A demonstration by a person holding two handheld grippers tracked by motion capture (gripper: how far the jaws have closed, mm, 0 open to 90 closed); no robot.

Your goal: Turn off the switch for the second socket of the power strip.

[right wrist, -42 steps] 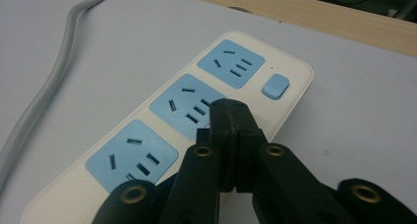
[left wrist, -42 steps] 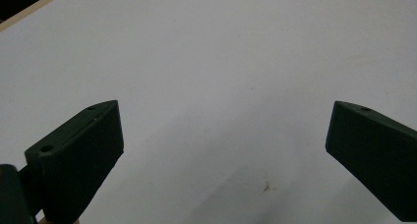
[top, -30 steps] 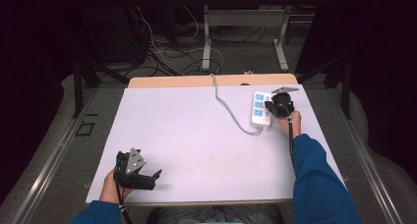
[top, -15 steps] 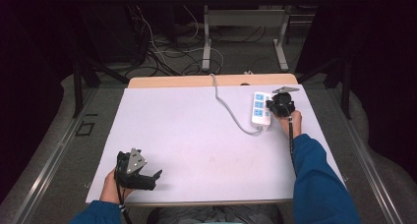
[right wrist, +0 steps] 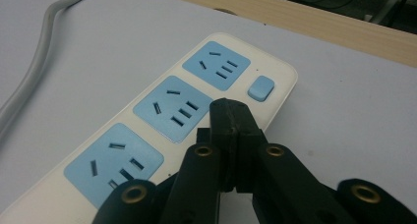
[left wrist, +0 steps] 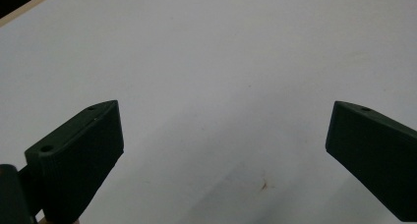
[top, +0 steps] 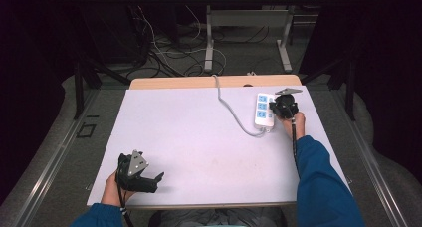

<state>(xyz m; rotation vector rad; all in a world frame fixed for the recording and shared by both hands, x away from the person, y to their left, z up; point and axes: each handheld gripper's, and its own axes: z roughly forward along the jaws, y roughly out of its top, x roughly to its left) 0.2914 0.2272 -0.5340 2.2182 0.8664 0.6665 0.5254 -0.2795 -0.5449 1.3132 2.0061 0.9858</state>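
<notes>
The power strip [top: 264,109] lies flat at two o'clock on the table [top: 199,137], its grey cord [top: 234,112] curling off toward twelve. The right gripper [right wrist: 228,111], jaws pressed together and empty, hovers over the blue switch [right wrist: 260,88]. The strip looks light, rigid and slippery: probably best grasped across its long sides. The left gripper [left wrist: 223,135] gapes wide, idle at seven.

Power strip [top: 264,109] and cord [top: 232,109] obstruct the table's [top: 199,132] far right.
</notes>
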